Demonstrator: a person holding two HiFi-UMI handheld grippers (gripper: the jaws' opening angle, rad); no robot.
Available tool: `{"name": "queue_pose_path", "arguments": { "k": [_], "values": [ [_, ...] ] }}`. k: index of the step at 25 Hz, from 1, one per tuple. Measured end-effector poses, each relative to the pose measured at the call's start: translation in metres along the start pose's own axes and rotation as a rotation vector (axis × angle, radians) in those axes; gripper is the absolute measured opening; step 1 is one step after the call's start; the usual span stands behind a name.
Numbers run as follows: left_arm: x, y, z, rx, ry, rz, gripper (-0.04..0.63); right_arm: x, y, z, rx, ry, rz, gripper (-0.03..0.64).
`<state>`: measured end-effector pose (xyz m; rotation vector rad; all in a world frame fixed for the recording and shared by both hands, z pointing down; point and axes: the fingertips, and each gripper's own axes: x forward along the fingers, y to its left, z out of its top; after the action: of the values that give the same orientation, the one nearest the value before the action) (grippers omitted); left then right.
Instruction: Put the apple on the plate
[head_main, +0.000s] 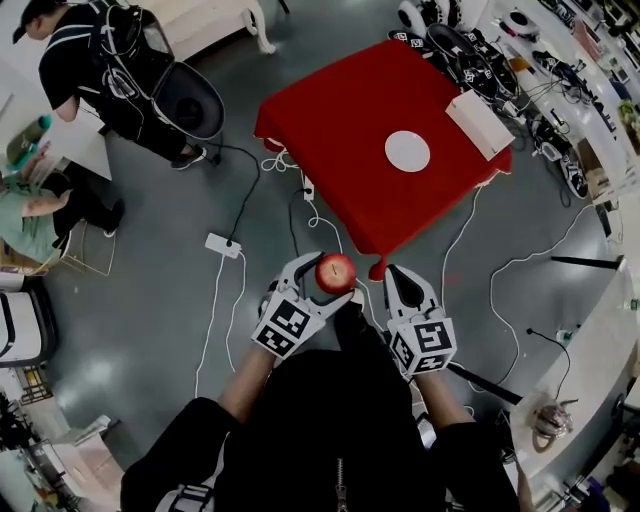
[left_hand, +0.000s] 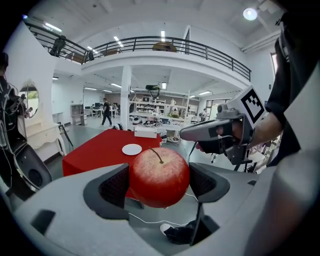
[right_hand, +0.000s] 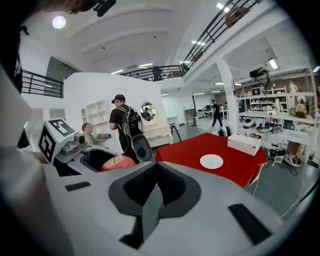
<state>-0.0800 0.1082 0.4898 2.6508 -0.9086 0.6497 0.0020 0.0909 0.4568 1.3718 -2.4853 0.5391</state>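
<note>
Left gripper view: gripper (left_hand: 159, 185) clamps apple (left_hand: 159, 176).

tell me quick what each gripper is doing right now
Left gripper: closed on the apple.
Right gripper: closed, nothing between its jaws.

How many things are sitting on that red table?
2: a white plate near the middle of the red table and a white box by its right edge. None seem hidden.

Dim, desaturated head view; gripper views brighter under ceiling lights (left_hand: 250, 13), with strong fisheye bending at edges.
</note>
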Motion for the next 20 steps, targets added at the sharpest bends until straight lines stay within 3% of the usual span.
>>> {"name": "queue_pose_path", "arguments": {
  "k": [20],
  "values": [
    [0.117, 0.058, 0.063, 0.008, 0.025, -0.001, 0.364, 0.063, -0.112, 0.043, 0.025, 0.000, 0.015, 0.011]
  ]
}}
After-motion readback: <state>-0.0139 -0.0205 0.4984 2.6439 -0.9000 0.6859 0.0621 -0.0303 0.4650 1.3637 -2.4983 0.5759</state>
